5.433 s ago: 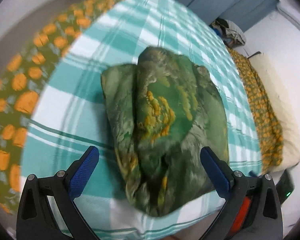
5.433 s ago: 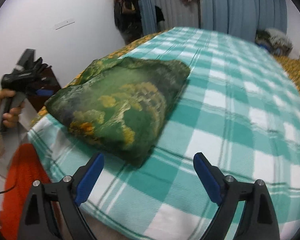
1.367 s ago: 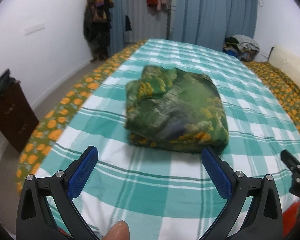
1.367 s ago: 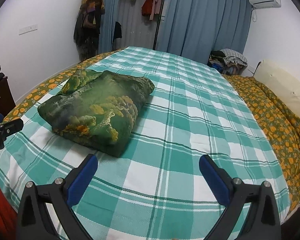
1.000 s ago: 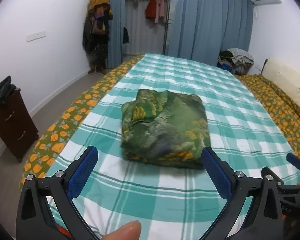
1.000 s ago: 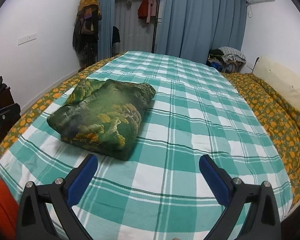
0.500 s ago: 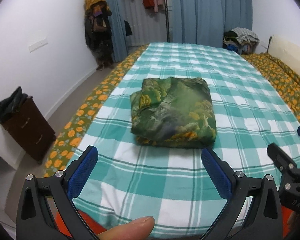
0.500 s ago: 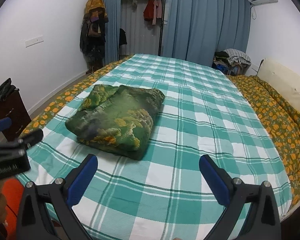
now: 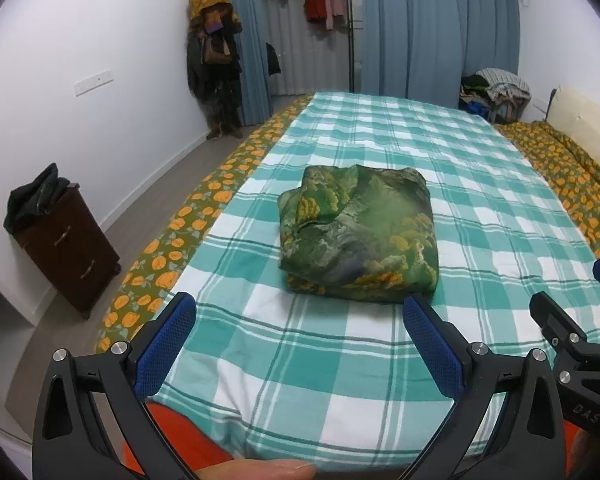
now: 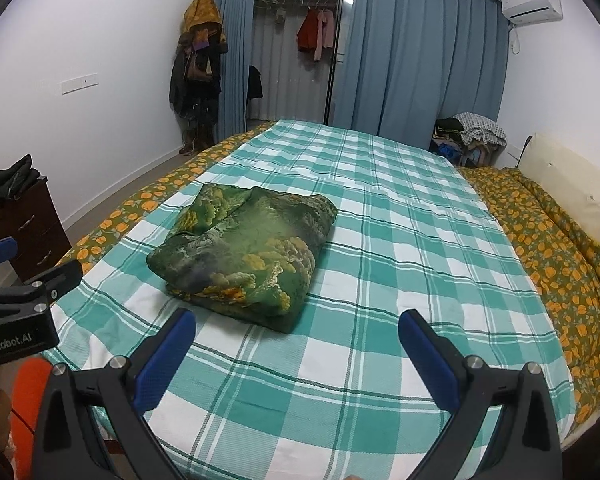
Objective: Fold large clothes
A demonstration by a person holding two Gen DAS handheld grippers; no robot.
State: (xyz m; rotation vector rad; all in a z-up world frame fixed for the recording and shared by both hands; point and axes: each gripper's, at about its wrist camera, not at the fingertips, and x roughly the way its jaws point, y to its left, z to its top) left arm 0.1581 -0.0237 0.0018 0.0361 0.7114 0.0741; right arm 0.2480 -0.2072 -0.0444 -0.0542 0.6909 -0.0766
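The folded green garment (image 9: pixel 358 236) lies on the bed (image 9: pixel 480 184) straight ahead of the left hand-held gripper (image 9: pixel 300 344), forward-left of the right hand-held gripper (image 10: pixel 296 354), both spread and empty

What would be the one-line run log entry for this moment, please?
stage: fold done | green printed garment: folded bundle on checked bed cover | left gripper: open, empty | right gripper: open, empty

Folded garment (image 9: pixel 360 236), frame centre: green, printed in yellow-orange. Bedspread (image 9: pixel 480 184): teal-and-white plaid. Quilt (image 10: pixel 560 248), right edge: olive, patterned with orange pumpkins. Curtains (image 10: pixel 416 52), upper frame: blue. Gripper pads (image 10: pixel 166 360): blue.
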